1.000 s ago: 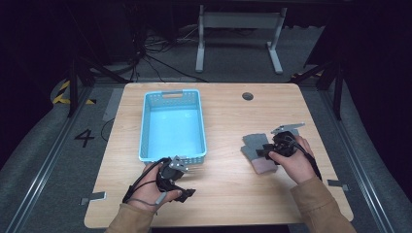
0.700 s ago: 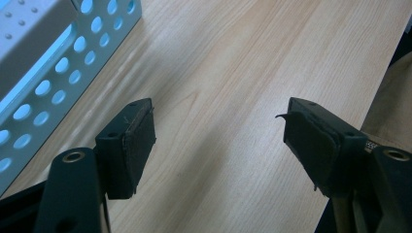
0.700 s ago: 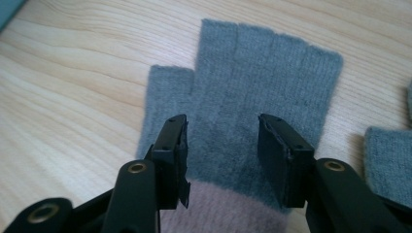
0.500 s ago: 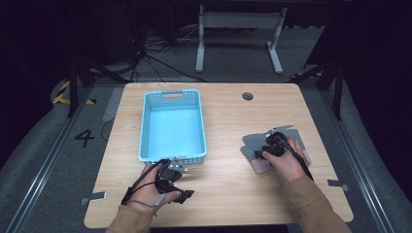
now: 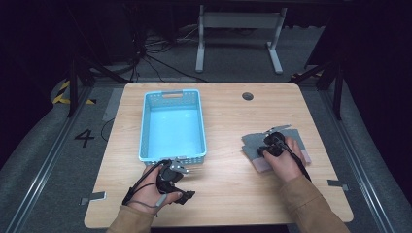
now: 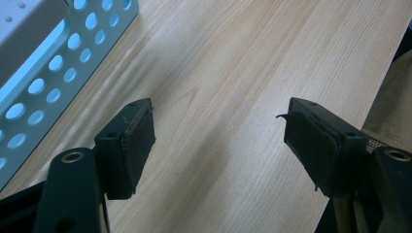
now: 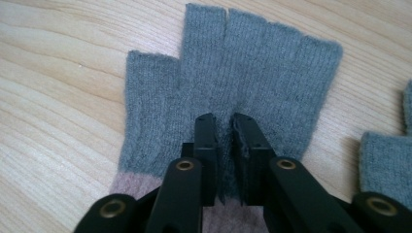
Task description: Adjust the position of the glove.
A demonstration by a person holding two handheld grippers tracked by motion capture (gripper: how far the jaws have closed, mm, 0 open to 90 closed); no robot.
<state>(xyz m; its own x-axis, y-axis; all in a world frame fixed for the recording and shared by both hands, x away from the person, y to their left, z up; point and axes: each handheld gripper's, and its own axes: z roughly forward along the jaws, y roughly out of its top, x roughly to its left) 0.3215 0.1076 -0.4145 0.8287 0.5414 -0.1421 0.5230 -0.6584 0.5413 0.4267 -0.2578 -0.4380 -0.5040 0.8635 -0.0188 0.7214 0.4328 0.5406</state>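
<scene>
Reading a "4" (image 5: 84, 138) on the floor left of the table (image 5: 228, 204), no other writing legible. Right gripper (image 7: 224, 121) is pinched on a fold of the grey glove (image 7: 272, 63) (pink cuff, lying flat at the table's right). Left gripper (image 6: 218, 131) gapes wide over bare wood, just beside the blue basket (image 5: 145, 131).

We find a recording lab or test studio, not a home. A bare wooden table (image 5: 228, 116) stands on grey carpet (image 5: 43, 145), ringed by metal rails (image 5: 39, 167). We note yellow-black hazard tape (image 5: 62, 92), a floor number (image 5: 84, 138), loose cables (image 5: 145, 53), a metal stand (image 5: 238, 29) behind and a dark backdrop all round.
</scene>
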